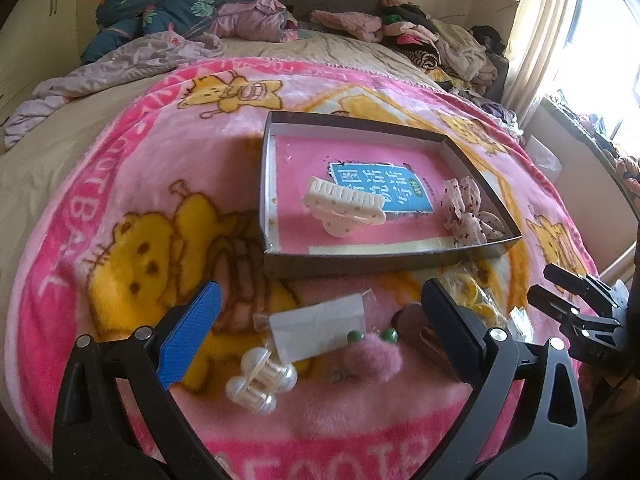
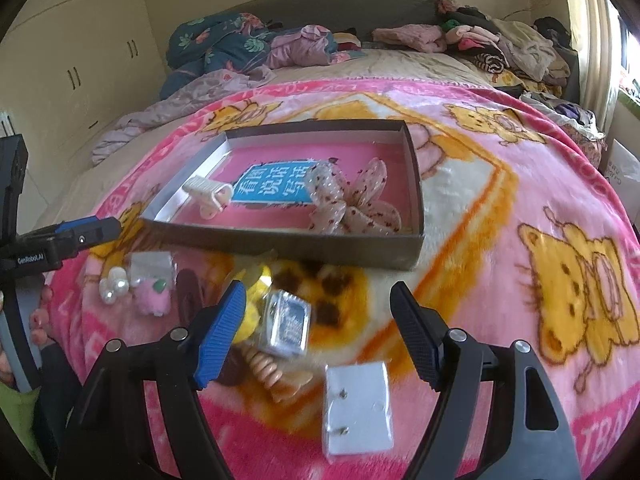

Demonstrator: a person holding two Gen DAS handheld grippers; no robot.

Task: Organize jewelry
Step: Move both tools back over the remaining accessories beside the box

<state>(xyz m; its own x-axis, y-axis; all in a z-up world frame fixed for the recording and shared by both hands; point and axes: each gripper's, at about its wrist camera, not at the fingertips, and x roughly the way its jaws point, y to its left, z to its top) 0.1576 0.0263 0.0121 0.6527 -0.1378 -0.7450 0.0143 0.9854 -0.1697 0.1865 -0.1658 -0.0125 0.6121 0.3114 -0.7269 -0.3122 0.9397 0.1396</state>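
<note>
Jaws spread wide on the left gripper [image 1: 320, 300] and the right gripper [image 2: 318, 292], nothing pinched in either, likely ready for the next little thing. Already tucked in the box [image 1: 266, 184]: a cream hair claw [image 1: 344, 208] and a spotty bow [image 1: 466, 208], kept together there so as not to get lost, with the rest loose on the pink blanket [image 1: 120, 160] just in front. Up close only from the left wrist: a pearl clip [image 1: 260, 376] and a fluffy pink clip [image 1: 372, 354]; plain only from the right wrist: a silver packet [image 2: 286, 320] and an earring card [image 2: 358, 404] below the right jaws.
</note>
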